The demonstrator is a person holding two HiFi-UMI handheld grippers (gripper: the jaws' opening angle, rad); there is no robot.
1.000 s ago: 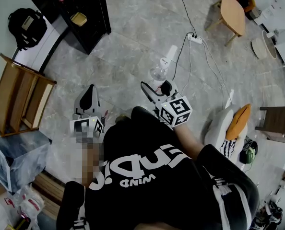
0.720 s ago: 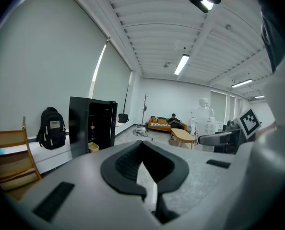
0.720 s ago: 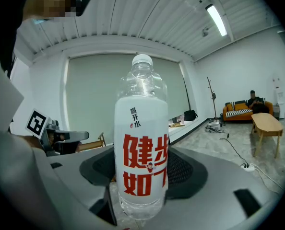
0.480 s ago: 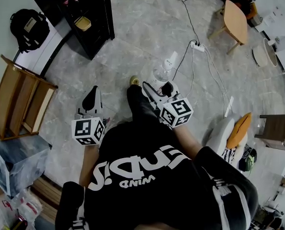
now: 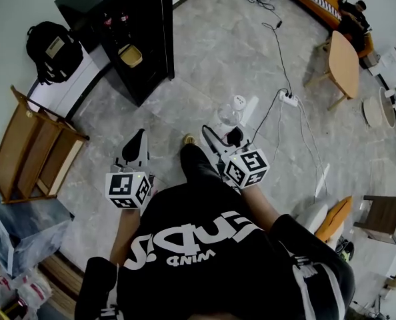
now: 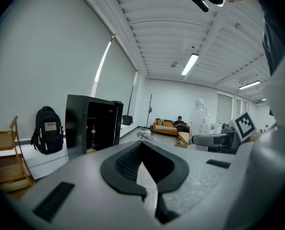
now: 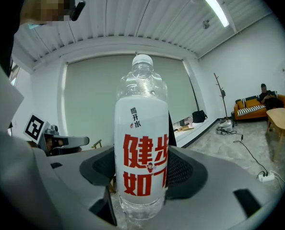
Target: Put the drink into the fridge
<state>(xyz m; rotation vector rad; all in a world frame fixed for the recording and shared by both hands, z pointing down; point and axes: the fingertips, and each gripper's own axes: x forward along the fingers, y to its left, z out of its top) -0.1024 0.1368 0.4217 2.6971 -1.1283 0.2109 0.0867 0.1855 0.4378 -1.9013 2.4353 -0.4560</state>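
Drink bottle (image 7: 141, 143) stands upright, clamped round its middle by the right claw (image 5: 221, 127). From that claw the open black fridge (image 5: 128, 35) lies ahead and off to the left, well apart across the floor. The left claw (image 6: 145, 166), pinched together on nothing, hangs nearer the fridge.

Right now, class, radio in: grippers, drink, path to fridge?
Left gripper shut, empty. Right gripper shut on bottle, cap up. Fridge open, ahead-left; only bare floor between.
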